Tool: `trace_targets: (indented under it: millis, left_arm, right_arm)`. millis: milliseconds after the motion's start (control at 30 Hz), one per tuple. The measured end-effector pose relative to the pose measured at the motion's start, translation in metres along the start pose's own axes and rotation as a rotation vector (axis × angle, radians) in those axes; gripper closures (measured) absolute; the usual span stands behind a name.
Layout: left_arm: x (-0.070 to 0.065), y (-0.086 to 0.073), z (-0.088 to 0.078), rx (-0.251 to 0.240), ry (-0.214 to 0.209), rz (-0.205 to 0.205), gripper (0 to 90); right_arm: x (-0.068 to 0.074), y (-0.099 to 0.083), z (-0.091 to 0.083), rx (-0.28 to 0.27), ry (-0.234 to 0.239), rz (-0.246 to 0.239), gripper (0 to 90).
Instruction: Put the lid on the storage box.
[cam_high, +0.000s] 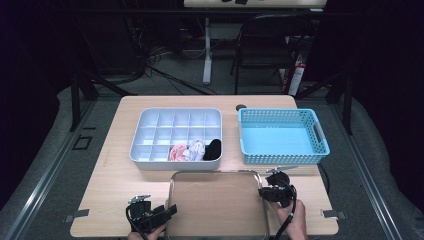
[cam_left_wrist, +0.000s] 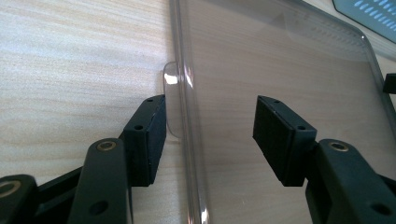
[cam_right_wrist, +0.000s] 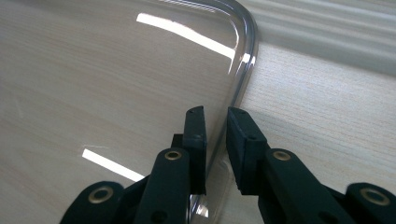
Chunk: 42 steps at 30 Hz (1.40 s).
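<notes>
A clear plastic lid (cam_high: 217, 200) lies flat on the wooden table near the front edge. My left gripper (cam_high: 172, 209) is at its left rim. In the left gripper view the lid's rim (cam_left_wrist: 187, 93) and a small tab run between the jaws of the left gripper (cam_left_wrist: 208, 105), which stand apart with a wide gap on the inner side. My right gripper (cam_high: 262, 192) is at the lid's right rim near the far corner. In the right gripper view the right gripper (cam_right_wrist: 214, 112) has its pads closed on the lid (cam_right_wrist: 116, 70) at its curved edge.
A grey divided tray (cam_high: 150, 127) stands behind the lid, with rolled pink, white and black cloth items (cam_high: 195, 150) in its front right cells. To its right stands an empty blue basket (cam_high: 282, 157). A folding chair (cam_high: 265, 45) stands beyond the table.
</notes>
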<state>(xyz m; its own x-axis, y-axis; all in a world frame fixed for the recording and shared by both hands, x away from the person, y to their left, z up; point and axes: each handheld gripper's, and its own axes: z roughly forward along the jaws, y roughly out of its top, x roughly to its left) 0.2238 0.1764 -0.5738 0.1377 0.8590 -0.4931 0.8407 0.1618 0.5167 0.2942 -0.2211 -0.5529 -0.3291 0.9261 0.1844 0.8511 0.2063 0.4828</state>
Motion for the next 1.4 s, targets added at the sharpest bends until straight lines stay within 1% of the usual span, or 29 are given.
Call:
trace_targets:
  millis: [33, 100, 167, 267, 300, 400, 467, 500, 533, 567, 600, 667, 700, 733, 800, 833, 933, 967, 1000, 1033, 1067, 1167, 1200, 1233, 1267, 1300, 1333, 1367, 1400]
  left_arm:
    - [0.0, 0.0, 0.0, -0.006, -0.007, -0.01, 44.3]
    - [0.0, 0.0, 0.0, -0.002, -0.005, -0.014, 44.1]
    - [0.001, 0.0, 0.001, -0.015, -0.009, -0.029, 44.0]
    - [0.002, 0.001, 0.002, -0.022, -0.028, -0.056, 43.7]
    - [0.003, 0.002, 0.002, -0.025, -0.041, -0.073, 43.5]
    - [0.004, 0.005, 0.004, -0.009, -0.055, -0.071, 43.5]
    - [0.004, 0.008, 0.006, 0.009, -0.068, -0.048, 43.9]
    - [0.004, 0.009, 0.007, 0.009, -0.071, -0.051, 43.8]
    - [0.004, 0.011, 0.007, 0.017, -0.068, -0.039, 43.8]
    - [0.006, 0.013, 0.008, 0.025, -0.077, -0.028, 43.7]
    - [0.008, 0.014, 0.008, 0.034, -0.091, -0.033, 43.7]
    - [0.009, 0.019, 0.009, 0.057, -0.093, 0.002, 43.8]
    - [0.009, 0.02, 0.009, 0.059, -0.095, 0.006, 44.1]
    - [0.01, 0.022, 0.01, 0.07, -0.088, 0.038, 45.1]
    - [0.012, 0.023, 0.01, 0.074, -0.08, 0.035, 50.4]
    - [0.012, 0.023, 0.009, 0.076, -0.071, 0.052, 52.9]
    - [0.013, 0.024, 0.009, 0.075, -0.068, 0.069, 57.9]
    - [0.014, 0.024, 0.009, 0.074, -0.068, 0.064, 58.5]
    - [0.014, 0.024, 0.009, 0.073, -0.067, 0.063, 59.2]
    - [0.014, 0.023, 0.009, 0.068, -0.064, 0.071, 59.7]
    - [0.015, 0.023, 0.009, 0.063, -0.065, 0.062, 60.5]
    - [0.015, 0.021, 0.008, 0.05, -0.051, 0.058, 62.4]
    - [0.015, 0.021, 0.008, 0.045, -0.045, 0.066, 63.0]
    - [0.014, 0.021, 0.008, 0.038, -0.024, 0.066, 63.3]
    - [0.014, 0.021, 0.006, 0.0, 0.02, 0.09, 70.1]
    - [0.014, 0.023, 0.005, 0.0, 0.006, 0.099, 77.2]
    - [0.013, 0.023, 0.006, 0.024, -0.012, 0.096, 82.6]
    - [0.011, 0.021, 0.007, 0.013, -0.001, 0.108, 80.5]
    - [0.009, 0.022, 0.007, 0.019, 0.0, 0.123, 78.5]
  right_arm:
    - [0.0, 0.0, 0.0, -0.001, 0.0, -0.002, 78.2]
    - [0.001, 0.0, 0.0, -0.004, -0.003, -0.001, 78.2]
    - [0.002, 0.0, 0.0, -0.003, -0.007, -0.004, 78.4]
    - [0.002, 0.0, 0.0, 0.0, -0.008, -0.009, 78.5]
    - [0.001, 0.0, 0.0, 0.0, -0.005, -0.009, 78.5]
    - [0.001, 0.0, 0.0, 0.003, -0.001, -0.006, 78.8]
    - [0.0, 0.0, 0.0, 0.002, 0.004, 0.0, 79.0]
    - [-0.001, 0.0, 0.0, 0.004, 0.004, -0.001, 79.1]
    - [-0.001, 0.0, 0.0, 0.007, 0.011, 0.011, 79.2]
    - [-0.002, 0.0, 0.0, 0.0, 0.013, 0.01, 79.2]
    - [-0.002, 0.0, 0.0, -0.002, 0.021, 0.017, 79.3]
    - [-0.004, 0.0, 0.0, 0.003, 0.028, 0.02, 79.6]
    - [-0.004, 0.0, 0.0, 0.0, 0.038, 0.035, 79.7]
    - [-0.006, 0.0, 0.0, -0.001, 0.044, 0.033, 79.8]
    - [-0.008, 0.0, 0.0, -0.002, 0.055, 0.045, 80.1]
    - [-0.009, -0.001, 0.0, -0.001, 0.055, 0.044, 80.2]
    - [-0.01, -0.001, 0.0, -0.008, 0.065, 0.06, 80.5]
    - [-0.01, -0.001, 0.0, -0.017, 0.066, 0.075, 80.5]
    - [-0.011, 0.0, 0.0, -0.001, 0.074, 0.066, 80.5]
    - [-0.012, 0.0, 0.0, 0.001, 0.076, 0.066, 80.6]
    - [-0.012, 0.0, 0.0, 0.003, 0.079, 0.065, 80.5]
    - [-0.014, -0.001, -0.001, 0.008, 0.1, 0.076, 80.1]
    - [-0.015, 0.0, -0.001, 0.012, 0.109, 0.074, 78.5]
    - [-0.016, 0.0, -0.001, 0.021, 0.119, 0.068, 76.9]
    - [-0.016, 0.001, -0.001, 0.027, 0.126, 0.068, 76.0]
    - [-0.016, 0.001, 0.0, 0.017, 0.137, 0.084, 74.8]
    - [-0.019, 0.002, 0.0, 0.033, 0.157, 0.076, 74.8]
    - [-0.021, 0.001, 0.0, 0.034, 0.179, 0.086, 75.3]
    - [-0.022, 0.001, 0.0, 0.039, 0.179, 0.087, 76.1]
